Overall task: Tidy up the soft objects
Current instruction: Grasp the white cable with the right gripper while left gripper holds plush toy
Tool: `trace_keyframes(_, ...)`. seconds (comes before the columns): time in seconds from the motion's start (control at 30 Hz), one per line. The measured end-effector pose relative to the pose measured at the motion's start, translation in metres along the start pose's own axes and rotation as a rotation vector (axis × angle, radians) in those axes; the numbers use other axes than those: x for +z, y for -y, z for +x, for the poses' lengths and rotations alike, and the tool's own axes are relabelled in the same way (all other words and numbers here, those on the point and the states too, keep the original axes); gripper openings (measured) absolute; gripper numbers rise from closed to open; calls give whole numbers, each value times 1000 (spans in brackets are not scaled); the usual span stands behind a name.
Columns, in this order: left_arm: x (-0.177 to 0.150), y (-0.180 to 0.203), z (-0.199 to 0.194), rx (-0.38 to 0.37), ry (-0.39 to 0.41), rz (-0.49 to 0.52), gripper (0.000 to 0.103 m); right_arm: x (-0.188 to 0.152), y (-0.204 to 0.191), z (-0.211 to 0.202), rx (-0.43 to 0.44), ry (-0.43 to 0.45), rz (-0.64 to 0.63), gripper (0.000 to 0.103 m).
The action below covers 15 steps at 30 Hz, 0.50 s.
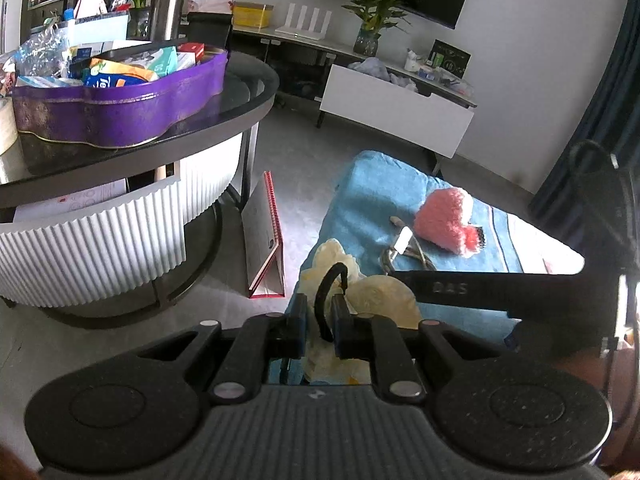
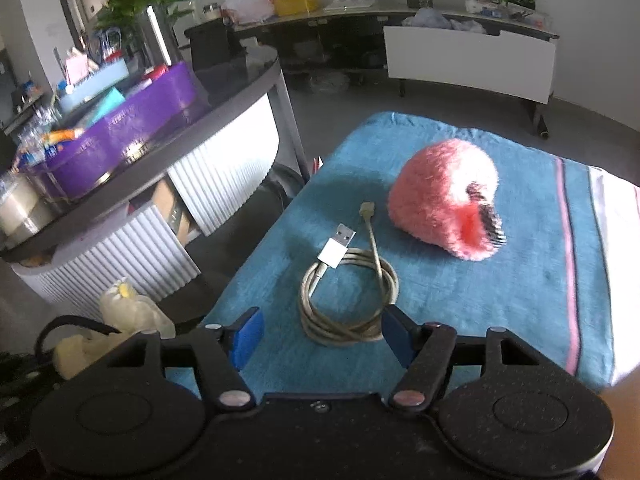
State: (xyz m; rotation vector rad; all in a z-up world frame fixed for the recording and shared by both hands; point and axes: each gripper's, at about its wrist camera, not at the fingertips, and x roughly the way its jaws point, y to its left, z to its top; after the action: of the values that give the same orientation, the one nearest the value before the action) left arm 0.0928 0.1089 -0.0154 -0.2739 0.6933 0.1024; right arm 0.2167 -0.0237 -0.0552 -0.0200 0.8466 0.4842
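Left tongs [image 1: 320, 320] were clamped on a cream plush toy [image 1: 372, 296] at the blue towel's [image 2: 500, 292] near edge; right tongs [image 2: 320, 338] gaped around the coiled cable [image 2: 348, 300], likely next to close.

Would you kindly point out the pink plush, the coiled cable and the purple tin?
pink plush [image 2: 440, 204], right wrist view, fuzzy body
coiled cable [image 2: 348, 304], right wrist view, coil
purple tin [image 1: 120, 116], left wrist view, side wall

White walls, a pale grey tiled floor [image 1: 288, 168], a round dark-topped table [image 1: 240, 80], a long low white media console [image 2: 472, 60].
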Motion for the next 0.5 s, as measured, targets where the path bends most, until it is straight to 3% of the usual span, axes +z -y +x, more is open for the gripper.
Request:
trace_keyframes(0.1, 1, -2, 6, 2, -7, -2, 15, -1, -2, 14, -24, -16, -16, 82)
trace_keyframes(0.17, 1, -3, 8, 2, -12, -4, 15, -4, -3, 13, -56, 18, -26, 60)
trace_keyframes(0.27, 1, -3, 9, 7, -14, 0, 15, -4, 3, 7, -23, 21, 4, 42)
trace_keyframes(0.3, 1, -2, 10, 8, -16, 0, 15, -4, 5, 4, -17, 23, 9, 13)
trace_keyframes(0.33, 1, -2, 10, 10, -17, 2, 15, -5, 5, -1, -27, 25, 4, 0)
trace_keyframes(0.4, 0, 0, 9, 9, -20, 4, 15, -8, 7, -7, -34, 13, -5, 2)
trace_keyframes(0.47, -1, 1, 8, 6, -22, 6, 15, -11, 10, -13, -25, 7, 8, 26)
trace_keyframes(0.5, -1, 1, 6, 2, -22, 4, 15, -12, 12, -17, -23, 23, 22, 64)
